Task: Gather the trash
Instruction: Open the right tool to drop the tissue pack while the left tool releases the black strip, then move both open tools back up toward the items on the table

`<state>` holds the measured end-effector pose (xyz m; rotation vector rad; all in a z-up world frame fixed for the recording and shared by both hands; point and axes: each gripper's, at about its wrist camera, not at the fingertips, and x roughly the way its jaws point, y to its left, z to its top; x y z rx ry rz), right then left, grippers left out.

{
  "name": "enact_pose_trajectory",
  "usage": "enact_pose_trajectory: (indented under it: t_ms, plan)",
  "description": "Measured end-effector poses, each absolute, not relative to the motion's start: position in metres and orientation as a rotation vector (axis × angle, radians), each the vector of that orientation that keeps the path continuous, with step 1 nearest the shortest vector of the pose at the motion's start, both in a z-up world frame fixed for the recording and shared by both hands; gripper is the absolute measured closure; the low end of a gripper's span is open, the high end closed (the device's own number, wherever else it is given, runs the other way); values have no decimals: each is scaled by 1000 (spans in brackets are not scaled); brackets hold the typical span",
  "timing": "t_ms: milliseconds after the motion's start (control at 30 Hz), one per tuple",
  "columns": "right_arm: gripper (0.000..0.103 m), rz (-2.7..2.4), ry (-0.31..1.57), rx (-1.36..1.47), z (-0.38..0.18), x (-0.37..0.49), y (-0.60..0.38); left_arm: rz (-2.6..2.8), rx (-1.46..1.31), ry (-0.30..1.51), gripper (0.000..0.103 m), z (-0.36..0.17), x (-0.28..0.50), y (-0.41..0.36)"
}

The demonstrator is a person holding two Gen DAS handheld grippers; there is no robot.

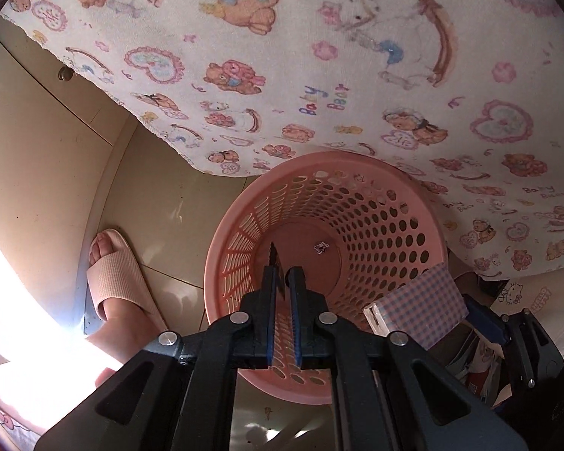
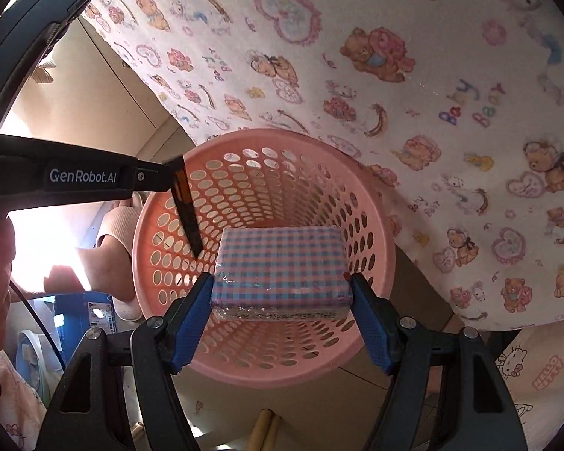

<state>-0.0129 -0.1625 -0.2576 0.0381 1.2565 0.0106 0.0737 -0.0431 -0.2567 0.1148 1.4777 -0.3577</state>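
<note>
**Q:** Over the floor, what sits at the centre of both views?

**A:** A round pink basket point(image 1: 361, 203) with perforated walls stands on pale floor tiles point(image 1: 161, 195), seen from above. Its far rim lies just beside, perhaps under, the edge of a white cloth point(image 1: 319, 75) printed with teddy bears and hearts.

**Q:** What is the left claw doing?

**A:** The left claw point(image 1: 284, 274) hangs above the basket opening. Its blue-padded fingers are drawn narrow and pinch a thin, dark strip of wrapper point(image 2: 186, 206) with a serrated end. In the right wrist view the strip dangles down from the fingertips, over the near-left part of the basket mouth.

**Q:** And the right claw?

**A:** The right claw point(image 2: 282, 293) is spread fairly wide and grips a rectangular packet point(image 2: 282, 263) with a pink-and-blue check pattern, wrapped in clear film. One blue pad presses each short end. The packet is held level above the basket opening, on its right side in the left wrist view.

**Q:** Is anything inside the basket?

**A:** One small scrap point(image 1: 321, 247), white with dark marks, lies on the basket bottom.

**Q:** What else is nearby?

**A:** A foot in a pale pink slipper point(image 1: 111, 274) stands on the tiles to the left of the basket, beside a patch of bright sunlight.
</note>
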Motion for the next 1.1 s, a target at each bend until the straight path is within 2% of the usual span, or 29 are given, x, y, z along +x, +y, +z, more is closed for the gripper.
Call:
enact_pose_trajectory:
  t_ms: [133, 167, 200, 267, 367, 433, 533, 667, 1033, 1100]
  plan:
    - [29, 20, 1256, 39, -260, -13, -161, -358, 117, 1481, 95, -257, 72, -43]
    - [29, 21, 1257, 45, -260, -13, -161, -354, 123, 1476, 89, -256, 72, -43]
    - [29, 20, 1259, 50, -261, -13, -161, -345, 128, 1470, 75, -254, 73, -43]
    - [29, 20, 1272, 58, -265, -12, -162, -328, 123, 1457, 58, -251, 74, -40]
    - [26, 11, 1294, 77, -269, -9, -163, -309, 122, 1434, 54, -245, 76, -37]
    - [24, -6, 1289, 82, -269, -9, -166, -301, 131, 1414, 49, -239, 76, -37]
    - [20, -28, 1265, 77, -262, -9, -169, -295, 134, 1377, 47, -228, 76, -36]
    - [19, -33, 1227, 82, -250, -9, -172, -269, 126, 1286, 45, -201, 75, -31]
    - [19, -10, 999, 102, -172, -19, -169, -202, 40, 980, 35, -110, 72, 1]
    - [19, -11, 947, 101, -156, -23, -169, -185, 40, 929, 29, -98, 71, 5]
